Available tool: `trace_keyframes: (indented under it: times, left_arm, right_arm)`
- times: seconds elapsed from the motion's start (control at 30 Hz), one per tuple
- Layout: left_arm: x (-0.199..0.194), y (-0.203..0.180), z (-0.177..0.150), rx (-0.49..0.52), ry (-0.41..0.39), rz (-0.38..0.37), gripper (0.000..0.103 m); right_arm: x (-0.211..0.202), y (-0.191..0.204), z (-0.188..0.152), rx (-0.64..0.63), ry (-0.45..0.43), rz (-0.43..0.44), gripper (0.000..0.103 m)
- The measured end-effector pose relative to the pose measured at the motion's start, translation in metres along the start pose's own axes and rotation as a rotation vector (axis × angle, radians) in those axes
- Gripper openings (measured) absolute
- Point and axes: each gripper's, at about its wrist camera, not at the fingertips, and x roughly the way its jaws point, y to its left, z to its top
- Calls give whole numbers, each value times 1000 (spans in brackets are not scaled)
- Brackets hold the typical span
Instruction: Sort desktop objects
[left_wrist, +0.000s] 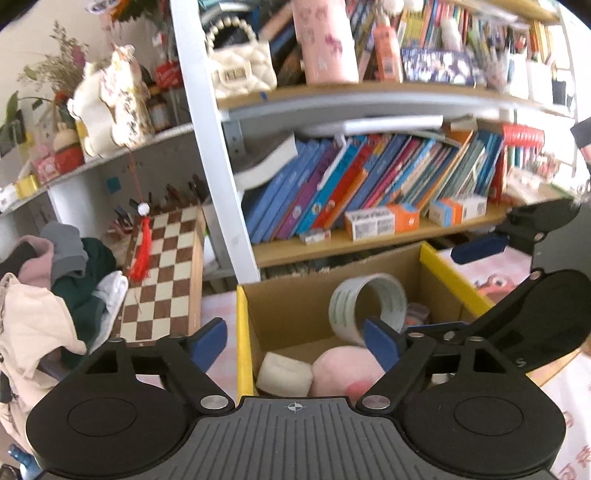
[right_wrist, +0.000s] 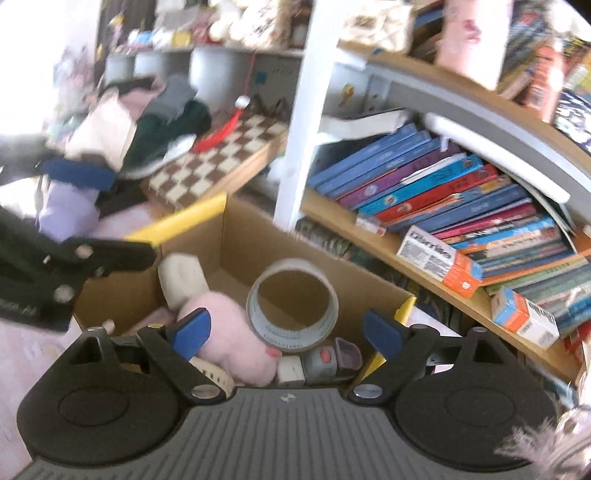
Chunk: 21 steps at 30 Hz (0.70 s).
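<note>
Right now your left gripper and right gripper both hover over the yellow-rimmed cardboard box, fingers spread apart and holding nothing. Inside the box, the packing tape roll leans against the pink plush toy, beside a white foam block.
</note>
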Motion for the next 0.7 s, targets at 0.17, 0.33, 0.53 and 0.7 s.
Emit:
trace_keyframes:
  times: [0.17,0.33,0.53,0.7]
  left_arm:
    - [-27,1,-1,-15,-46,7,89]
    - [-49,6,-10,-46,-73,9,91]
    - [-78,12,-29,-76,-87,2,96]
    - [-100,15,-46,-89,-80,-12,98]
  right_arm:
    - [-27,5,-4,116,-61,-36,96]
    - [-55,21,-13,170,-100,-90,99]
    - [-88,41,-25,234,-145,-154,101]
    - [-110,64,-45,260,-137,-199,103]
